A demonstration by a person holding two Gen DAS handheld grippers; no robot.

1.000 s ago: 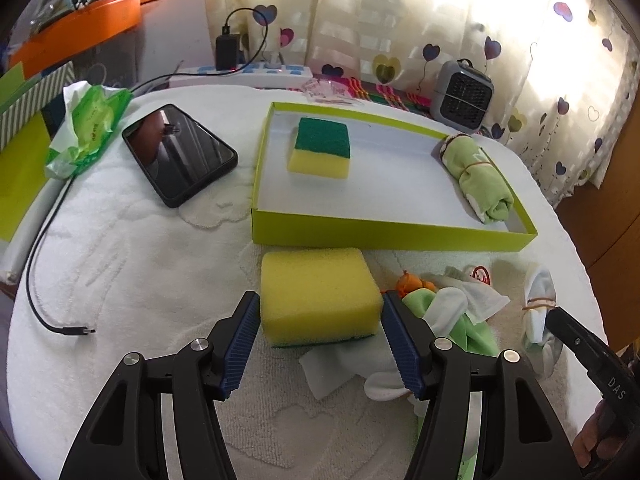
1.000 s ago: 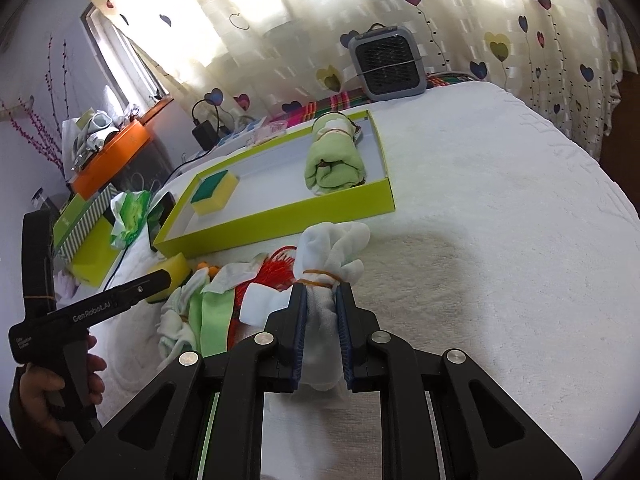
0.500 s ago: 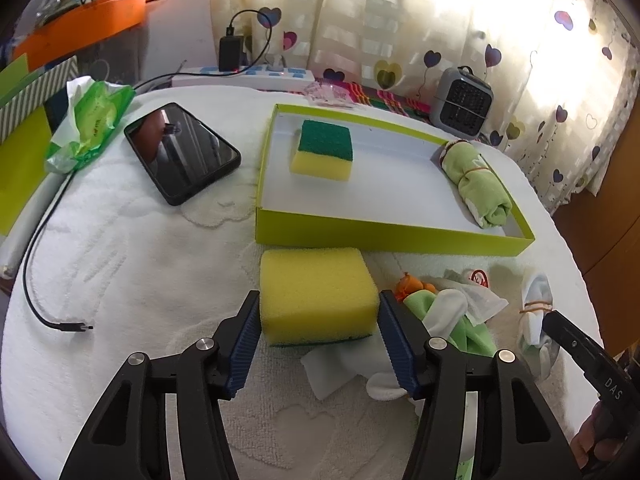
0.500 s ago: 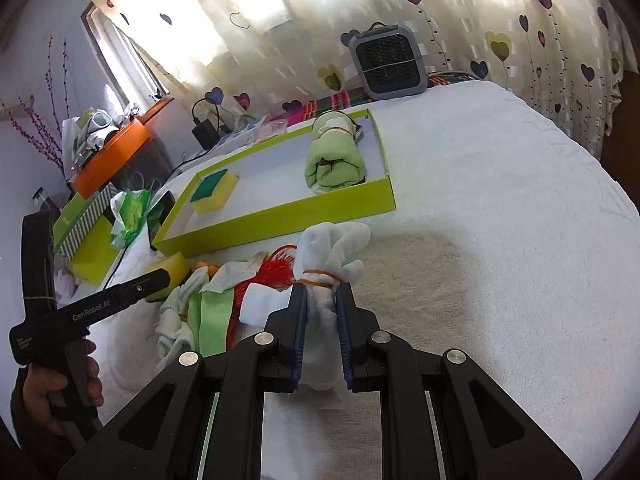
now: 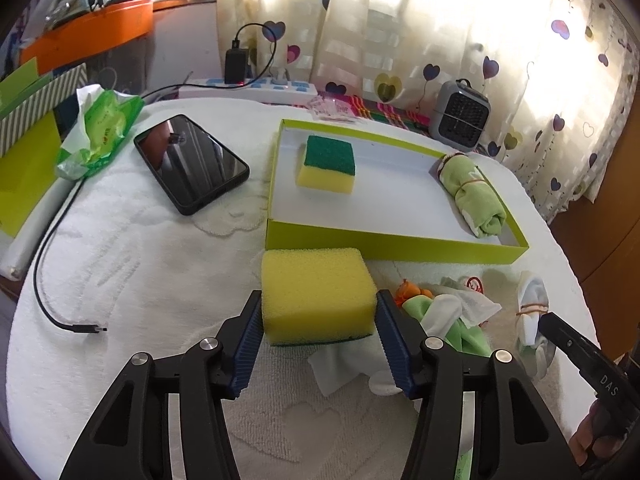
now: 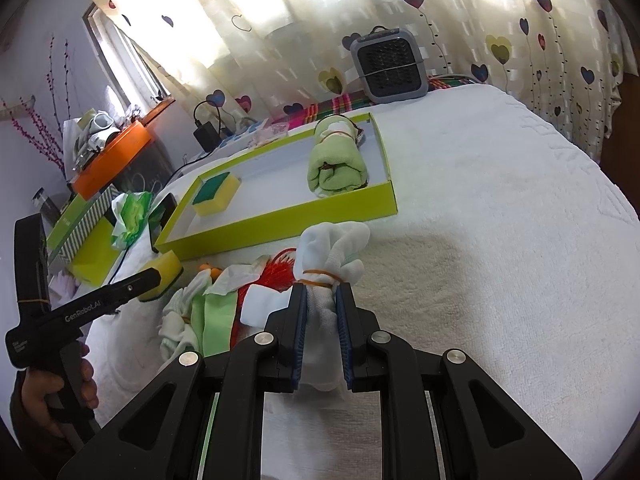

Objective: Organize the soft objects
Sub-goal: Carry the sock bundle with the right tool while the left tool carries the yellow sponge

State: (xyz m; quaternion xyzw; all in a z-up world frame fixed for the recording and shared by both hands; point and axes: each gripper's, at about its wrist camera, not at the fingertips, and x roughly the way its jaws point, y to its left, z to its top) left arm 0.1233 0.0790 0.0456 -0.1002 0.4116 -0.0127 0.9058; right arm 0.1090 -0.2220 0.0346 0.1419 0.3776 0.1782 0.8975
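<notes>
My left gripper [image 5: 319, 300] has a yellow sponge with a dark green underside [image 5: 316, 280] between its blue pads. The jaws are closing and both pads touch the sponge's sides, just in front of the lime-green box [image 5: 384, 242]. That box holds a second sponge, green side up [image 5: 328, 164], and a rolled green towel [image 5: 474, 192]. My right gripper [image 6: 322, 292] is shut on a white cloth bundle tied with a rubber band [image 6: 332, 248], resting on the white-covered table. A heap of loose green, white and orange cloths [image 6: 224, 300] lies between the two grippers.
A black phone [image 5: 190, 162], a loose cable [image 5: 48, 264] and a green wipes packet [image 5: 100, 136] lie to the left. A small grey fan [image 5: 462, 114] and a power strip [image 5: 256, 88] stand behind the box. The table's right side is bare towel [image 6: 500, 220].
The left jaws have narrowed until the pads meet the yellow sponge. The right gripper has kept still on the white bundle.
</notes>
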